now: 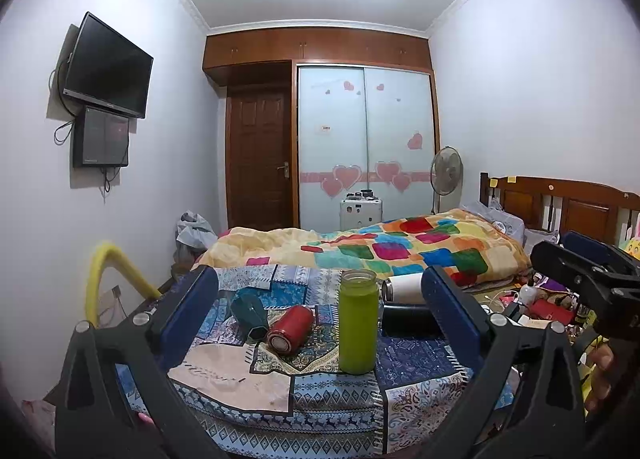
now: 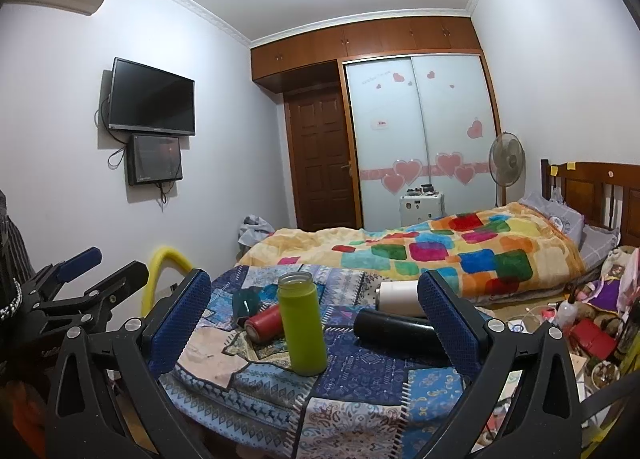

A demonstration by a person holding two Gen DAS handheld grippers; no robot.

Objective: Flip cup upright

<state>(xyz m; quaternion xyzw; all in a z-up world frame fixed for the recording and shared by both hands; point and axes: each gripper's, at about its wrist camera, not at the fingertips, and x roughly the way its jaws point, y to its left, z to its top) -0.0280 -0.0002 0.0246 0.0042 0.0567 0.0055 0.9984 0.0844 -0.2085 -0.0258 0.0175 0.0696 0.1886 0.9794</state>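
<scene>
Green cup stands upright near the middle of the worktop, open mouth up, base flat on the patchwork cloth. Nothing is touching it.

Left gripper: jaws wide apart, holding nothing, the green cup framed between the blue pads but well clear of both. Right gripper: jaws also wide apart, empty, same cup between its fingers and apart from them. Each gripper shows at the edge of the other's view, both back at the near edge of the worktop.

Other cups, all lying on their sides:
- red cup just left of the green one, bottom end toward the near edge
- dark teal cup left of the red one, touching or nearly so, cannot tell which
- black cup right of the green one, partly hidden behind a right finger in both views
- white cup behind the black one, toward the far edge

Beyond the far edge is a bed with a multicoloured blanket.
</scene>
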